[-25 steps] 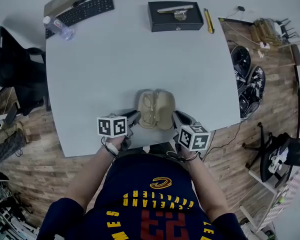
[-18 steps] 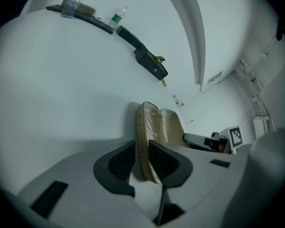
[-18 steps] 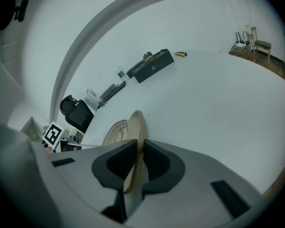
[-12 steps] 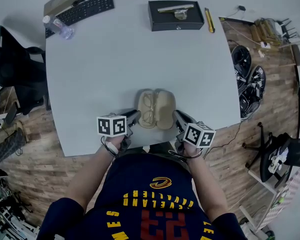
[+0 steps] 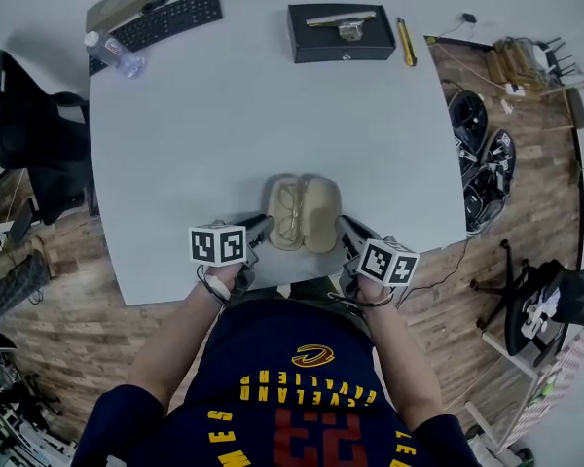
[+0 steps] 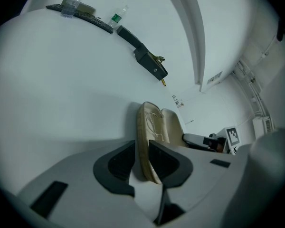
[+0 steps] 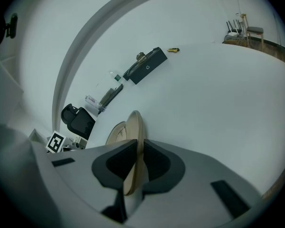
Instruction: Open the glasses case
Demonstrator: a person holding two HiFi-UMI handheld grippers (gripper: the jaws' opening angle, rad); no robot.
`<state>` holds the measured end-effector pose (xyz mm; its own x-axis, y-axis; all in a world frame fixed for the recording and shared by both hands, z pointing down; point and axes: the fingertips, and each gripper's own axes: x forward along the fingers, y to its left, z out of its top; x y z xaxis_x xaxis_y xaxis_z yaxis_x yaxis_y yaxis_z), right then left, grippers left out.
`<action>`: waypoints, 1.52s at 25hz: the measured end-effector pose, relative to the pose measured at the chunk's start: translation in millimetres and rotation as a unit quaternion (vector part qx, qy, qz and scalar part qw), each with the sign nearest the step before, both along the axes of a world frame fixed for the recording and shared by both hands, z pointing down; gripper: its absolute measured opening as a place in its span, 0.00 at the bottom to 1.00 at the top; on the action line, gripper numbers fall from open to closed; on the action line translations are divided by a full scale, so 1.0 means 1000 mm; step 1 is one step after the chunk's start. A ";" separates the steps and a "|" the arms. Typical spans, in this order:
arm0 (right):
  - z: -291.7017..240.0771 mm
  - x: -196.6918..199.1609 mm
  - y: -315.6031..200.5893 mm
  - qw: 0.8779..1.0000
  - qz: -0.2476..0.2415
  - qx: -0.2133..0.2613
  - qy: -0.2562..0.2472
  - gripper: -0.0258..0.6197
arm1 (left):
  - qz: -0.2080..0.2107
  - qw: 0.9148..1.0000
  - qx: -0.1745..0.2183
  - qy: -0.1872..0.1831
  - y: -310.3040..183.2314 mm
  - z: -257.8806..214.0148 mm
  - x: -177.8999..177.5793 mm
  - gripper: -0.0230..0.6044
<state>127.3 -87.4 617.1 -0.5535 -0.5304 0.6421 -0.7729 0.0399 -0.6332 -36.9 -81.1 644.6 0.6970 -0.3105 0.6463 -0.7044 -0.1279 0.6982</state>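
Left gripper view shows what may be spectacles [image 6: 154, 120] inside; right gripper view, only rim. Tan glasses case [image 5: 305, 212] open at six o'clock, left gripper [image 5: 263, 228] and right gripper [image 5: 345, 228] each clamping one half.

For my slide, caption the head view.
Left gripper and right gripper pinch the open glasses case on white table.

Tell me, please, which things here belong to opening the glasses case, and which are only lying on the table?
Part of the job:
glasses case, already open; left gripper and right gripper, each shut on one half of it.

Just lying about:
keyboard, plastic bottle, black box, yellow tool.
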 end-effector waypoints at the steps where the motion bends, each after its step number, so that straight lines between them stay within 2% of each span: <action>1: -0.001 -0.001 0.000 1.000 -0.001 0.001 0.001 0.12 | 0.001 1.000 0.001 -0.003 0.000 0.000 0.000 0.19; 4: -0.007 -0.003 -0.002 1.000 -0.002 0.010 -0.001 0.12 | 0.001 1.000 0.004 -0.013 0.000 0.000 -0.003 0.19; 10: -0.027 -0.011 -0.006 0.999 -0.007 0.044 -0.022 0.13 | -0.009 0.999 0.026 0.019 -0.005 -0.020 0.006 0.19; 17: -0.055 -0.019 -0.014 0.997 -0.009 0.076 -0.025 0.15 | 0.005 0.997 0.069 0.025 -0.013 -0.053 0.016 0.19; 20: -0.079 -0.022 -0.020 0.994 -0.016 0.109 -0.005 0.15 | 0.011 0.995 0.097 0.029 -0.018 -0.076 0.020 0.19; 24: -0.123 -0.033 -0.025 0.987 -0.028 0.161 -0.008 0.15 | 0.025 0.988 0.149 0.041 -0.022 -0.117 0.029 0.19; 27: -0.158 -0.039 -0.027 0.977 -0.041 0.207 0.003 0.15 | 0.042 0.976 0.208 0.050 -0.025 -0.157 0.037 0.19; 29: -0.180 -0.041 -0.027 0.969 -0.051 0.240 0.018 0.15 | 0.061 0.963 0.259 0.048 -0.027 -0.187 0.042 0.19; 33: -0.220 -0.043 -0.025 0.950 -0.066 0.301 0.054 0.13 | 0.104 0.923 0.369 0.032 -0.025 -0.245 0.053 0.15; 35: -0.236 -0.043 -0.022 0.939 -0.072 0.328 0.068 0.12 | 0.112 0.907 0.406 0.034 -0.022 -0.269 0.057 0.12; 36: -0.243 -0.045 -0.021 0.934 -0.076 0.341 0.075 0.11 | 0.111 0.901 0.417 0.039 -0.022 -0.279 0.058 0.11; 38: -0.255 -0.048 -0.018 0.924 -0.085 0.362 0.088 0.10 | 0.102 0.897 0.428 0.053 -0.021 -0.293 0.060 0.08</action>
<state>79.3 -105.8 361.9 -0.5893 -0.7710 0.2414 -0.8050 0.5348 -0.2569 22.6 -101.8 351.9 0.8387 -0.5207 0.1594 -0.5416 -0.7668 0.3446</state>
